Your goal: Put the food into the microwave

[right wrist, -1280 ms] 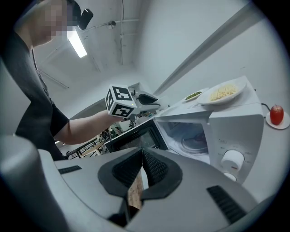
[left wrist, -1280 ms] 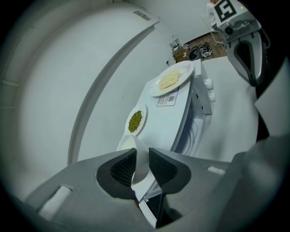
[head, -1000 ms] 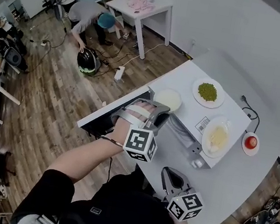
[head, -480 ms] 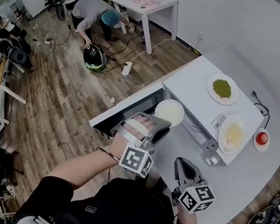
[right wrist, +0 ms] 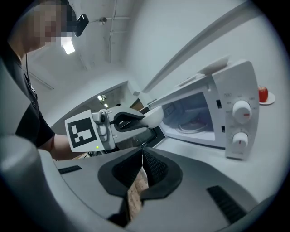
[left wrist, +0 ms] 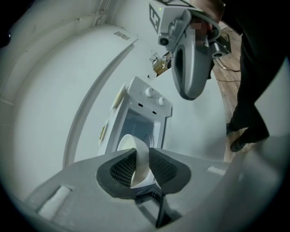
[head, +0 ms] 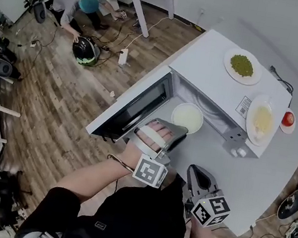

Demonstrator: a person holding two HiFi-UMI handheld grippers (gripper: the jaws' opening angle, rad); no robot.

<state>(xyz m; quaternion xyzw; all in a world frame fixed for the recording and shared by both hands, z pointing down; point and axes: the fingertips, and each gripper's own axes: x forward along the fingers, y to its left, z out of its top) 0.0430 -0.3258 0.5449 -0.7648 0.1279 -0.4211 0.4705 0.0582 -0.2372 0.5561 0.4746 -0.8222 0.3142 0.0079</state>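
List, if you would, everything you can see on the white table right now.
table: one, white, under everything
microwave: one, white, on the table, door open
bowl: one, white, at the microwave's mouth
plate of peas: one, white, on the microwave's top
plate of pale food: one, white, on the microwave's top
red fruit: one, beside the microwave's knob end
left gripper: one, grey, shut on the bowl's rim
right gripper: one, grey, shut, empty

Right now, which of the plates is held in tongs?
The plain white dish at the open microwave, clamped by the left tongs; the peas plate and yellow-food plate sit on top.
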